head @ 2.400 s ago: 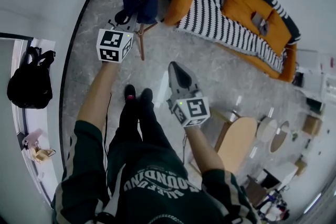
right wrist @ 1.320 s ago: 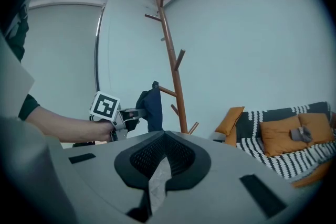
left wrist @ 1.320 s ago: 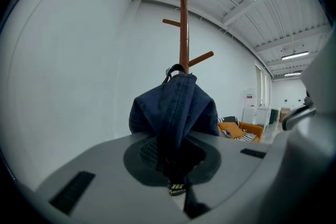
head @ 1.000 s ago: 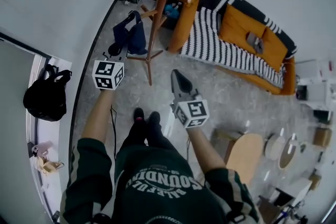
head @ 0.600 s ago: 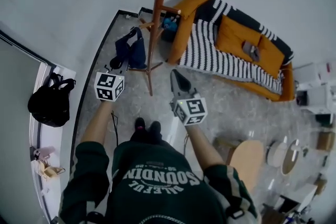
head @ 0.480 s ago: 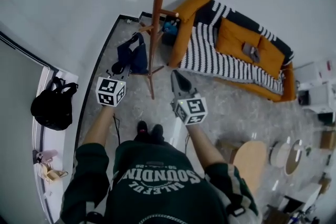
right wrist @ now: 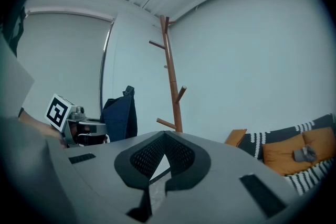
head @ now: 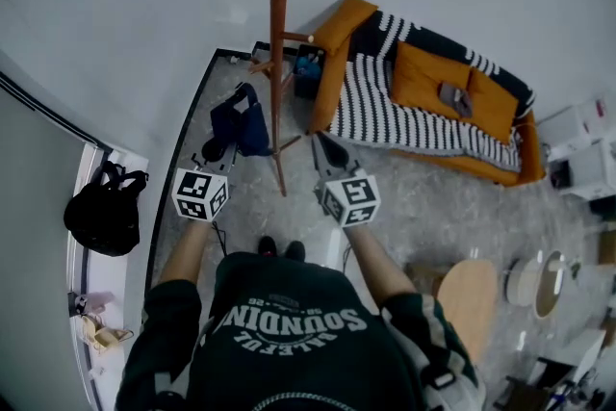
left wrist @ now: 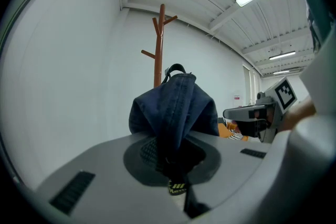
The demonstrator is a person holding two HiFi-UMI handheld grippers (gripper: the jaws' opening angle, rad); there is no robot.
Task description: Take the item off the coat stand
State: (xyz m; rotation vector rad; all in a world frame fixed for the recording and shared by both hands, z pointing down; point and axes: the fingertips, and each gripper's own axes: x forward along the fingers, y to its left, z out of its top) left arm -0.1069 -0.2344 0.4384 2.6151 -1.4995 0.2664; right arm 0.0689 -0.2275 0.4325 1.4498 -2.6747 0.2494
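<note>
The wooden coat stand (head: 279, 63) rises in front of me, and the pegs in view are bare. A dark blue denim bag (head: 241, 122) hangs from my left gripper (head: 212, 152), left of the pole and clear of it. In the left gripper view the bag's (left wrist: 176, 107) fabric is pinched between the shut jaws of that gripper (left wrist: 173, 162), with the stand (left wrist: 159, 44) behind. My right gripper (head: 321, 141) is level with the left one, right of the pole, shut and empty. The right gripper view shows its tips (right wrist: 164, 138) together, the stand (right wrist: 170, 71) and the bag (right wrist: 119, 115).
An orange sofa (head: 433, 77) with a black-and-white striped blanket stands behind the stand on the right. A black backpack (head: 104, 212) sits on a white ledge at the left. A round wooden table (head: 467, 295) is at the lower right. The floor is grey stone.
The left gripper with the blue bag has drawn back toward me and down, away from the stand. The view has tilted up, showing more of the pole. The right gripper has barely shifted.
</note>
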